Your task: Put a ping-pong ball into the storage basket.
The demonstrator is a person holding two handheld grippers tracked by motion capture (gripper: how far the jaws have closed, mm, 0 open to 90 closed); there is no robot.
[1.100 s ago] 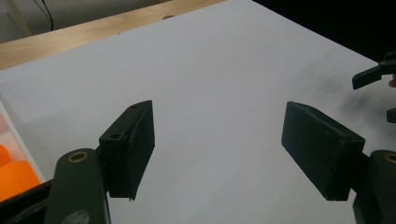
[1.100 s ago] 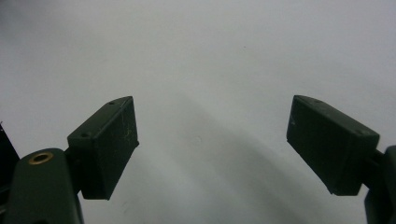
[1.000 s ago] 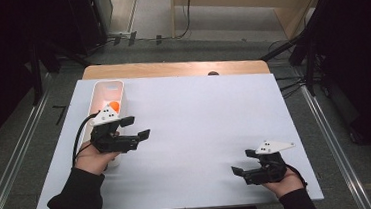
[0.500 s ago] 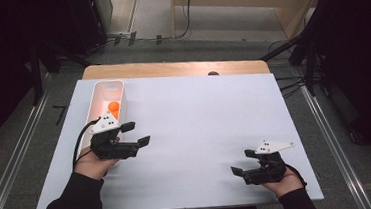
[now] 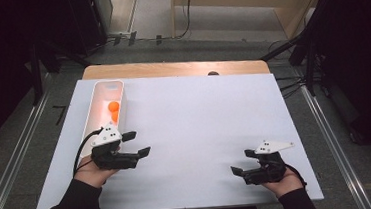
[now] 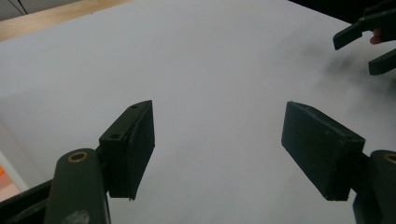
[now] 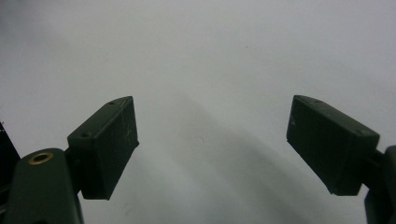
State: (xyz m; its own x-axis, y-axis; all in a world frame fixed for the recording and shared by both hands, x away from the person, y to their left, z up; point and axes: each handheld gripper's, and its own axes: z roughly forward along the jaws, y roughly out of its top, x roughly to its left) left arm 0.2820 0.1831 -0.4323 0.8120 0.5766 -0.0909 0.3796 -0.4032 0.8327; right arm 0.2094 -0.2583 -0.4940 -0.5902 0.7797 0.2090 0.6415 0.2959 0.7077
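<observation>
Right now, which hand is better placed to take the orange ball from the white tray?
Left. The left gripper is open beside the white tray holding the orange ball; the right gripper is far across the table.

1. The high view looks forward and down from above the person's side, taking in the whole white table [image 5: 200, 128].
2. The left gripper view rides low, close over the table [image 6: 210, 60], facing the right gripper [image 6: 369, 42].
3. The right gripper view sits close over bare tabletop [image 7: 210, 56], apparently tilted downward.
</observation>
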